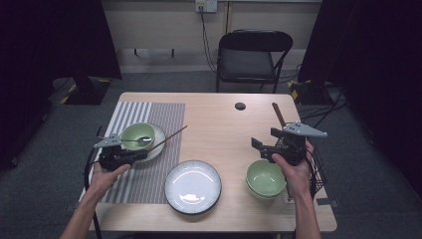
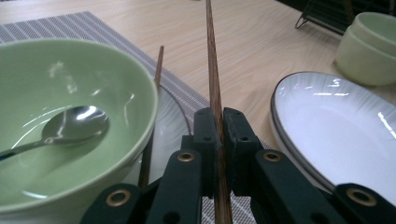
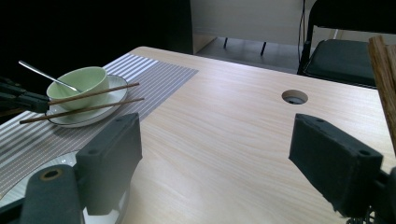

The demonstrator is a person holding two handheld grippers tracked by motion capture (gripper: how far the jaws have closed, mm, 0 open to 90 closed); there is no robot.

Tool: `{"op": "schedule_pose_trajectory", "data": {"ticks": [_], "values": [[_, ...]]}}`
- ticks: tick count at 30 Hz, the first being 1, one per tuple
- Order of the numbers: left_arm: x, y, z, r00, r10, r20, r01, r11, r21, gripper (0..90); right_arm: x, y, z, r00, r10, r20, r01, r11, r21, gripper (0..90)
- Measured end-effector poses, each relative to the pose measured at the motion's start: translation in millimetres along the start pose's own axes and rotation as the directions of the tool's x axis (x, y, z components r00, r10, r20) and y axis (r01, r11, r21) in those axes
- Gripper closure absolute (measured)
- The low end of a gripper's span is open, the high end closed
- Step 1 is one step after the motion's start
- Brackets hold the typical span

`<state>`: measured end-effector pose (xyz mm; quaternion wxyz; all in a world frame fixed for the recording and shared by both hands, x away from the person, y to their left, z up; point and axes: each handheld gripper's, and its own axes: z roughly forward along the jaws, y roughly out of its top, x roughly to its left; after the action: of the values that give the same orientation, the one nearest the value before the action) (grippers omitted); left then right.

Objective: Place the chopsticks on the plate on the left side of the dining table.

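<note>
My left gripper (image 1: 141, 154) (image 2: 219, 117) is shut on a brown chopstick (image 2: 214, 70) (image 1: 171, 135) that points away over the table. A second chopstick (image 2: 157, 74) (image 3: 84, 110) lies across the rim of a white plate (image 1: 158, 144). On that plate stands a green bowl (image 1: 137, 134) (image 2: 60, 93) with a metal spoon (image 2: 74, 126) in it. My right gripper (image 1: 261, 148) (image 3: 215, 149) is open and holds nothing, just above and behind two stacked green bowls (image 1: 265, 178) (image 2: 369, 44).
A striped placemat (image 1: 164, 112) lies under the bowl and plate. A dark-rimmed white plate (image 1: 193, 186) (image 2: 336, 121) sits at the front centre. A black wire rack (image 1: 318, 169) with wooden sticks (image 1: 277, 113) stands at the right edge. A cable hole (image 1: 240, 106) and a chair (image 1: 251, 57) are farther back.
</note>
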<state>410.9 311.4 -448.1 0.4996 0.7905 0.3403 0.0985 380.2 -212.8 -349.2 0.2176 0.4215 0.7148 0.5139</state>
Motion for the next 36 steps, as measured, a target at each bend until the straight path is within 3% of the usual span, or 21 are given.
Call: {"op": "schedule_pose_trajectory", "data": {"ticks": [9, 18, 36], "values": [[9.4, -8.8, 4.1, 0.9994, -0.031, -0.017, 0.031, 0.9989, 0.034, 84.7, 0.7, -0.4, -0.5, 1.0, -0.002, -0.003, 0.002, 1.0, -0.002, 16.3], [13.9, -14.9, 9.9, 0.9982, -0.021, -0.056, 0.025, 0.9975, 0.066, 84.6, 0.5, -0.1, -1.0, 1.0, 0.002, 0.001, -0.002, 1.0, -0.002, 16.3], [18.0, -20.5, 14.9, 0.9967, -0.031, -0.075, 0.038, 0.9949, 0.093, 84.5, -0.1, 0.4, -1.9, 1.0, 0.005, -0.001, -0.005, 1.0, -0.01, 16.3]]}}
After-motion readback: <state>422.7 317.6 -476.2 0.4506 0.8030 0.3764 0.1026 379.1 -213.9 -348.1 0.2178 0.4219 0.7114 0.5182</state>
